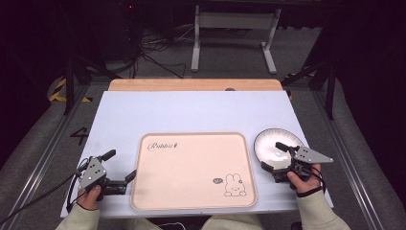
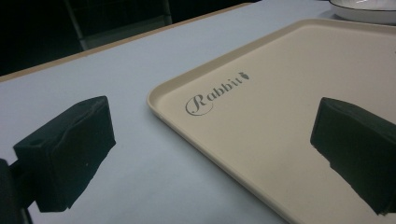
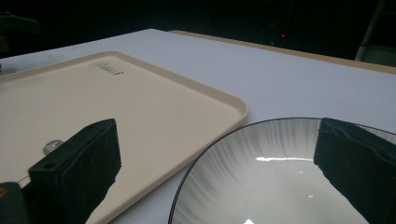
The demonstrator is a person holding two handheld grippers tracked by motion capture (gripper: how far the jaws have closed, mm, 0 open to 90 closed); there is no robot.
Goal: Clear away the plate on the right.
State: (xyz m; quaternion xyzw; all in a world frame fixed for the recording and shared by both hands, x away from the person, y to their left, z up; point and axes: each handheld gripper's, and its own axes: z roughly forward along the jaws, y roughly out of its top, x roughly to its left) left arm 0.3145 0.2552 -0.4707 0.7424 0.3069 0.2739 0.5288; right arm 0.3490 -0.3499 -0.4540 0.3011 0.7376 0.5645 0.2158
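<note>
The right tool (image 1: pixel 276 155) stands released, its two black jaws spread wide at the near rim of the one plate (image 1: pixel 270 143), one jaw over the plate's bowl and the other at its near edge; nothing is pinched between them. In the right gripper view the plate (image 3: pixel 261 177) is white with grey streaks running in from a dark rim, and it lies flat on the bench (image 1: pixel 191 112) just beside the right edge of the tray (image 1: pixel 191 167), not touching it.

The left tool (image 1: pixel 119 165) is released too, jaws wide, one over the bench and the other reaching to the tray's left edge.

The single tray is beige and rectangular with rounded corners, its long axis running left to right across the bench. It reads "Rabbit" (image 2: pixel 215 91) in script with a small carrot mark at its far left corner, and a line-drawn rabbit (image 1: pixel 234 185) sits at the near right corner.
</note>
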